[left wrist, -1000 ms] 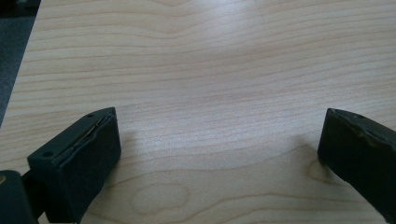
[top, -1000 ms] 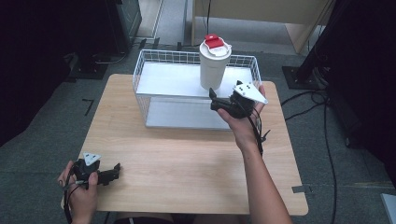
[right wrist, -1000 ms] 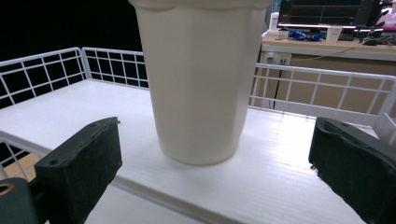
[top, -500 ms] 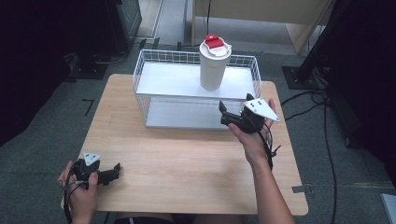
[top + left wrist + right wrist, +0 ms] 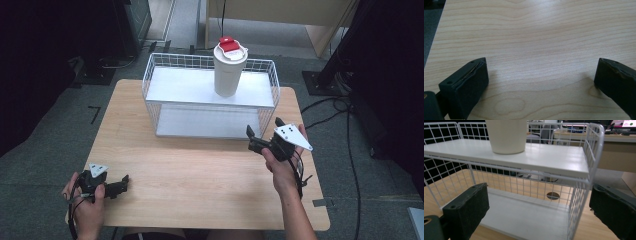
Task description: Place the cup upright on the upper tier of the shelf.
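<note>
The right gripper (image 5: pixel 263 131) hangs with its matte black block jaws spread wide and empty, just in front of the white wire rack (image 5: pixel 159 102). Above and ahead of it, on the rack's smooth upper shelf, stands the cream cup (image 5: pixel 229 70), a tapered cylinder with what looks like a red-tabbed lid. The left gripper (image 5: pixel 119 185), also spread, rests on the pale wood-grain table (image 5: pixel 200 180).

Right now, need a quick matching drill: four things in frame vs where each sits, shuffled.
1. cup
2. left hand-held gripper
3. right hand-held gripper
4. wire rack

A. near left corner of the table
B. rack's top shelf
C. far half of table
D. just in front of rack's right end

Pairs: 1-B, 2-A, 3-D, 4-C
</note>
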`<state>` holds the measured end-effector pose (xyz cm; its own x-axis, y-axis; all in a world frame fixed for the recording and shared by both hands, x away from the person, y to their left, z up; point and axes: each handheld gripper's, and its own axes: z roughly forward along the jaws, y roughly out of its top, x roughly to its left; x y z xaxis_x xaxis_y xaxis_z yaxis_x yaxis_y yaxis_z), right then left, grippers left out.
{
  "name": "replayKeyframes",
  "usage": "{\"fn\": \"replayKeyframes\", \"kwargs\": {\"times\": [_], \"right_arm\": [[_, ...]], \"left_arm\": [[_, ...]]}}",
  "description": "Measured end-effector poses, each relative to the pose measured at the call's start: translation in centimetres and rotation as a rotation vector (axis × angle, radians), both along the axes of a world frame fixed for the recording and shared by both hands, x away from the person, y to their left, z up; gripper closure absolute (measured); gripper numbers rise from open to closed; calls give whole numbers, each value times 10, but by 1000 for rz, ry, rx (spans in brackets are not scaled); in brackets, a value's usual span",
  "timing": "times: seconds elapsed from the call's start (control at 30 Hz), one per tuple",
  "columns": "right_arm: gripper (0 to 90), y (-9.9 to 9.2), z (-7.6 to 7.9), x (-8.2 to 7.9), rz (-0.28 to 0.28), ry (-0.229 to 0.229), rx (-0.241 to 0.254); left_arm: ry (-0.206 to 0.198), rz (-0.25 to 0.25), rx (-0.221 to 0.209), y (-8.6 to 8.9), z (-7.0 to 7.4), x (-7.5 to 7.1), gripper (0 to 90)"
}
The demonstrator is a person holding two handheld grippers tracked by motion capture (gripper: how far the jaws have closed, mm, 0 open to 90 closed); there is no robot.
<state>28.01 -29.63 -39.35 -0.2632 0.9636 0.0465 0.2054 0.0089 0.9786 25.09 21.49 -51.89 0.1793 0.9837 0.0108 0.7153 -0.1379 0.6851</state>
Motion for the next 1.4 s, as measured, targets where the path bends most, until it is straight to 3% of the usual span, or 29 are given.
{"fn": "replayKeyframes", "kwargs": {"times": [0.43,0.83,1.4], "right_arm": [[24,-38,-46,-35,-63,66,21],[24,-71,-83,-61,-134,149,3],[24,-99,-115,-91,-205,267,-53]], "left_arm": [[-1,1,-3,0,0,0,0],[-1,2,-2,0,0,0,0],[1,1,-2,0,0,0,0]]}}
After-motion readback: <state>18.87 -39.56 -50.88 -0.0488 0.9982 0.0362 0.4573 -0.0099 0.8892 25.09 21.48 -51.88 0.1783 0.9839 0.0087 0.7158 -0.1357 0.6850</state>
